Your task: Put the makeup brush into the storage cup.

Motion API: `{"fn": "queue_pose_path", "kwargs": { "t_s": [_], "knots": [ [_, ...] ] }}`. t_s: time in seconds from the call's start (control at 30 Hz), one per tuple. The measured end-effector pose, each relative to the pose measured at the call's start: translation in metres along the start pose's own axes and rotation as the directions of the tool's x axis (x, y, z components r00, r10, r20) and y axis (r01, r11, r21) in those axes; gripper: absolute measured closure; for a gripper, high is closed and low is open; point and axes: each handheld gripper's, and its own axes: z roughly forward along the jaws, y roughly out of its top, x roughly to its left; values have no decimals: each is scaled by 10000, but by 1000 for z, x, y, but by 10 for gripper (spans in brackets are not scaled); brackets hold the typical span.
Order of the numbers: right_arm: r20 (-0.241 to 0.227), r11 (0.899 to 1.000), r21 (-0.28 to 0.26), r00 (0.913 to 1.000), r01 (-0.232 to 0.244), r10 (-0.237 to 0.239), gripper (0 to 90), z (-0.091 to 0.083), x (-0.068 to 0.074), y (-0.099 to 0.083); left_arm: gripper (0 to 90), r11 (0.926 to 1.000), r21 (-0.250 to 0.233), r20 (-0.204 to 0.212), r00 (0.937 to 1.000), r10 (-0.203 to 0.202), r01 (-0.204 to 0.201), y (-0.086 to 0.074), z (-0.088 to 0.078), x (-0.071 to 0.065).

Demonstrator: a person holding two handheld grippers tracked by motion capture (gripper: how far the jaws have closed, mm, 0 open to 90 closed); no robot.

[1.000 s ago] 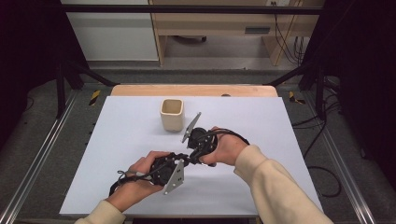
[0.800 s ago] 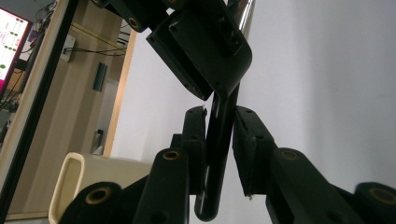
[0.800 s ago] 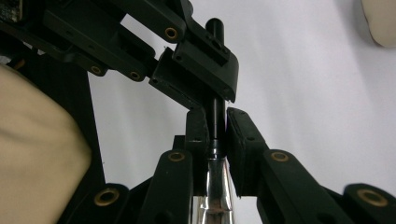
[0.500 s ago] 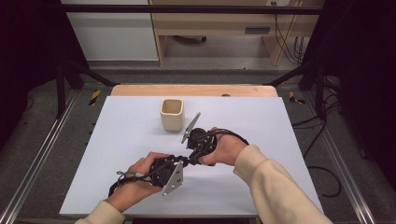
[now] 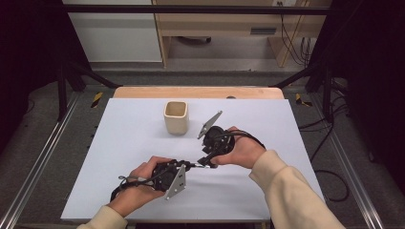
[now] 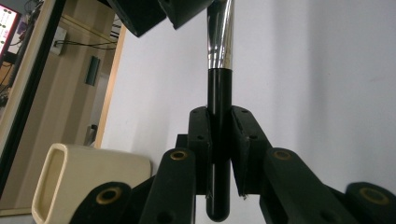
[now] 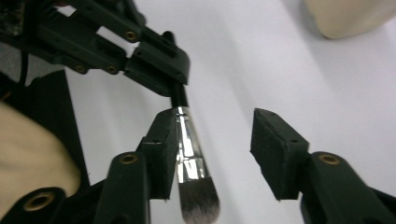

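A makeup brush with a black handle, silver ferrule and dark bristles is held low over the white table. My left gripper is shut on the black handle; in the high view it sits at front centre. My right gripper has just been opening. Its jaws stand apart around the ferrule, which still leans against one pad while the other pad is clear of it. From above, the right gripper meets the left tip to tip.
A cream square cup stands upright behind the grippers, toward the table's middle back; it also appears in the left gripper view and the right gripper view. A wooden edge borders the far side.
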Motion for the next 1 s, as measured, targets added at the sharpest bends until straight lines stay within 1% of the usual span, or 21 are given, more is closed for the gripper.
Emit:
{"fn": "queue_pose_path", "kwargs": {
  "t_s": [0.07, 0.13, 0.2, 0.27, 0.3, 0.43, 0.47, 0.53, 0.57, 0.6, 0.63, 0.67, 0.7, 0.77, 0.8, 0.83, 0.87, 0.93, 0.97, 1.0],
  "knots": [
    [30, 9994, -234, 9996, -273, 274, 477, -1, -2, -4, 786, 10000, 10, 12, 10000, 16, -16, 0, 1, 0],
    [97, 9975, -504, 9987, -491, 497, 427, -2, -4, -8, 786, 10000, 39, 33, 10000, 32, -32, 0, 2, -1],
    [205, 9959, -772, 9986, -465, 482, 399, -3, -6, -12, 786, 10000, 45, 28, 10000, 27, -27, 0, 3, -1],
    [421, 9931, -1039, 9974, -539, 586, 356, -4, -7, -14, 786, 10000, 74, 59, 10000, -20, 19, 0, 4, -1],
    [631, 9905, -1258, 9959, -558, 641, 319, -4, -7, -16, 786, 9999, 97, 43, 10000, -30, 30, 0, 4, -1],
    [1041, 9842, -1661, 9914, -618, 798, 234, -6, -9, -19, 786, 9999, 126, 19, 10000, -49, 49, 0, 5, -1],
    [1177, 9806, -1864, 9895, -604, 833, 223, -6, -10, -20, 787, 9999, 137, 20, 10000, -57, 57, 1, 5, -1],
    [1316, 9756, -2095, 9868, -657, 947, 193, -7, -11, -21, 786, 9999, 149, 4, 10000, -63, 63, 0, 5, -1],
    [1447, 9738, -2166, 9841, -697, 1026, 175, -8, -11, -21, 786, 9999, 119, -32, 9999, -117, 117, 0, 5, -1],
    [1540, 9723, -2249, 9829, -641, 1004, 160, -8, -12, -21, 786, 9995, -49, -88, 9995, -303, 302, 0, 6, -1],
    [1558, 9688, -2365, 9813, -739, 1129, 152, -9, -13, -22, 786, 9997, 184, -24, 9999, -137, 138, 0, 5, 1],
    [1664, 9635, -2577, 9789, -729, 1186, 139, -11, -15, -24, 786, 9996, 183, -37, 9998, -210, 211, -1, 5, 1],
    [1784, 9577, -2757, 9746, -824, 1352, 119, -13, -16, -25, 786, 9994, 112, -75, 9994, -341, 341, -1, 5, 1],
    [1850, 9425, -3168, 9676, -1067, 1718, 93, -15, -18, -29, 787, 9991, 140, -130, 9992, -387, 389, -2, 5, 2],
    [1807, 9305, -3467, 9651, -1179, 1896, 77, -17, -18, -31, 787, 9991, 129, -155, 9990, -414, 416, -3, 5, 3],
    [1734, 9177, -3757, 9629, -1293, 2067, 71, -19, -18, -34, 787, 9983, 133, -184, 9983, -558, 561, -5, 6, 3],
    [1742, 8992, -4154, 9582, -1375, 2270, 66, -20, -17, -38, 787, 9982, 147, -188, 9982, -575, 578, -6, 6, 4],
    [1857, 8766, -4619, 9517, -1351, 2445, 45, -21, -15, -45, 787, 9969, 129, -241, 9968, -769, 772, -8, 8, 7],
    [1937, 8670, -4817, 9494, -1274, 2472, 45, -22, -15, -50, 787, 9956, 161, -252, 9955, -916, 920, -9, 8, 8],
    [2031, 8577, -4987, 9452, -1248, 2556, 46, -22, -15, -55, 787, 9940, 114, -274, 9937, -1085, 1089, -11, 9, 10]
  ]
}}
